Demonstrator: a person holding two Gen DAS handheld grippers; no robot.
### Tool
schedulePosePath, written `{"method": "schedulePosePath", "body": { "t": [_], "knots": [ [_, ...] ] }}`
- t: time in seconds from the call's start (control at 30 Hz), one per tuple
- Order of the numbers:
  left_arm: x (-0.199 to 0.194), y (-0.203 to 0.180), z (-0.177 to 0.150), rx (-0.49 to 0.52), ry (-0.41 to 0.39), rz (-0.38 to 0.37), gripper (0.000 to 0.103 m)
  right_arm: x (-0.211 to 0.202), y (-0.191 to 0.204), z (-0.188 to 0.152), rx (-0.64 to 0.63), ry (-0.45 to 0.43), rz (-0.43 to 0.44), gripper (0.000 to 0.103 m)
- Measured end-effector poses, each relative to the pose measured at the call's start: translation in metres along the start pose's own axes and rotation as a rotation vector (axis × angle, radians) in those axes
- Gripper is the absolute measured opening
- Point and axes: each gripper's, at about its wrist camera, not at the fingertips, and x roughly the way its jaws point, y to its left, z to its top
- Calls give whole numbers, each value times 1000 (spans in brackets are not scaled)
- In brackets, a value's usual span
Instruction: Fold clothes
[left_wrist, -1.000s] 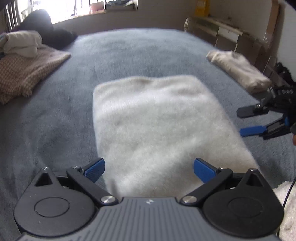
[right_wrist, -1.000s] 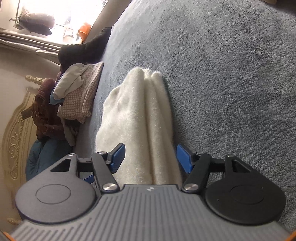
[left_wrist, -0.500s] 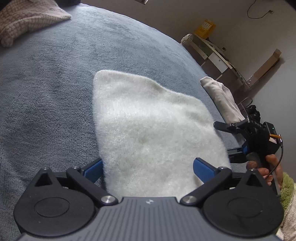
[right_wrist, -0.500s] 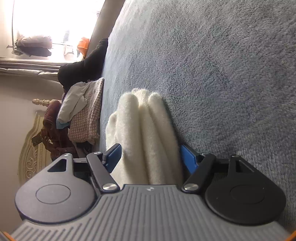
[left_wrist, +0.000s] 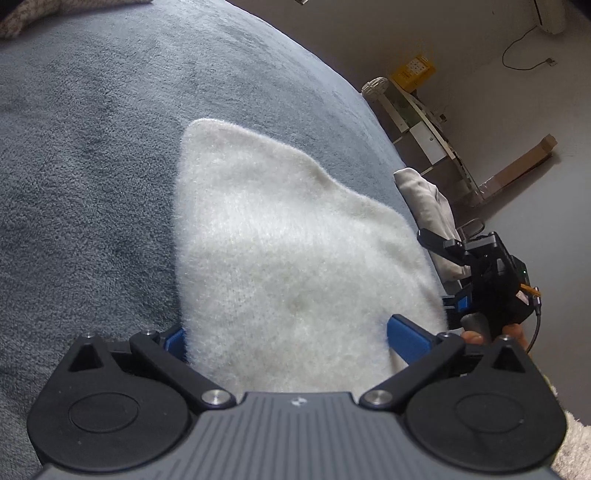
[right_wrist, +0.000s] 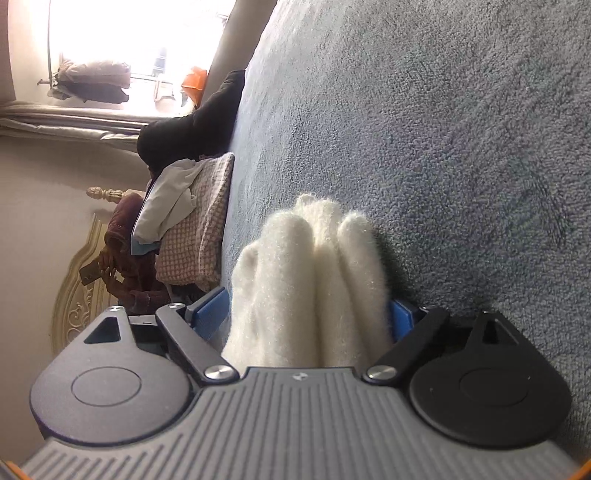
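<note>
Both grippers have dropped closer to the white sweater (left_wrist: 295, 258) since a second ago, and the left camera has rolled so the bed (left_wrist: 92, 147) tilts. Left gripper (left_wrist: 288, 336) stands released, its blue pads either side of the sweater's near edge. Right gripper (right_wrist: 310, 317) is opening, the folded sweater (right_wrist: 314, 277) between its pads. It lies flat on the grey bed, a beige fold (left_wrist: 424, 203) beyond

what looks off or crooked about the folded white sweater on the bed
The white sweater is not a neat rectangle: its far edge bulges and steps unevenly on the grey blanket. From the right tool's view its layers stand as loose puffy rolls, not flat.
</note>
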Motion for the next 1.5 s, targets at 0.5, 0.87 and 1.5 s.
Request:
{"method": "schedulePosePath", "body": {
  "t": [0.5, 0.87, 1.5],
  "knots": [
    [0, 13, -7, -103, 44, -91, 103, -5, 4, -35, -65, 146, 16, 84],
    [2, 14, -12, -93, 12, -100, 103, -7, 4, -52, -81, 145, 19, 70],
    [-4, -18, -7, -79, 25, 46, 94, 9, 66, -74, -297, 98, -254, 56]
  ]
}}
